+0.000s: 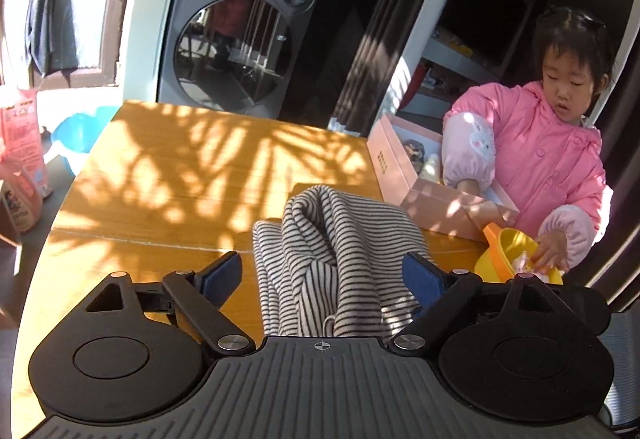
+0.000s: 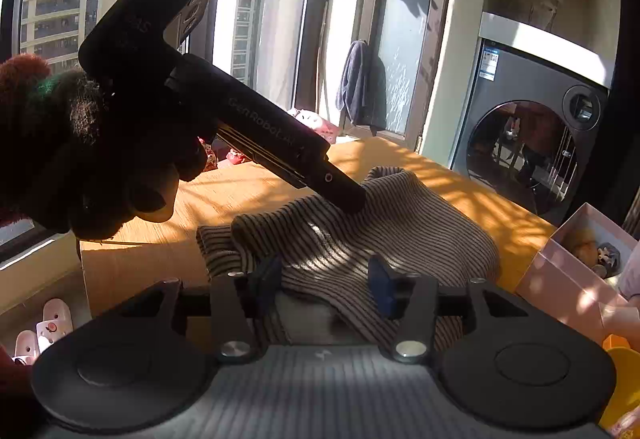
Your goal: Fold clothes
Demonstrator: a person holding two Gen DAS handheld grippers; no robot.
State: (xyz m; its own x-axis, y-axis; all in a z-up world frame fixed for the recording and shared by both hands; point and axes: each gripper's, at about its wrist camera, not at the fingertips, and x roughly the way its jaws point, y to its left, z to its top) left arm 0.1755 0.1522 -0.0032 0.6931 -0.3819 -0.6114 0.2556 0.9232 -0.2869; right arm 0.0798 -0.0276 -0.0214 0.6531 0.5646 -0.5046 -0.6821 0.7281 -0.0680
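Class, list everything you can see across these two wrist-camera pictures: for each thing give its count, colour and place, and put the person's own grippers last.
striped garment: one, black-and-white stripes, crumpled on the table in front of both grippers
table: one, orange-brown wood, sunlit
washing machine: one, grey, round dark door, beyond the table
pink box: one, pale pink, open, on the table's far right
yellow toy pot: one, yellow with an orange part, beside the box
child: one, pink jacket, standing at the table's right side
dark cloth: one, dark blue-grey, hanging by the glass door
blue basin: one, light blue, on the floor left of the table
slippers: two, pink-white, on the floor
left gripper: black, blue pads, open around the garment
right gripper: black, blue pads, open over the garment
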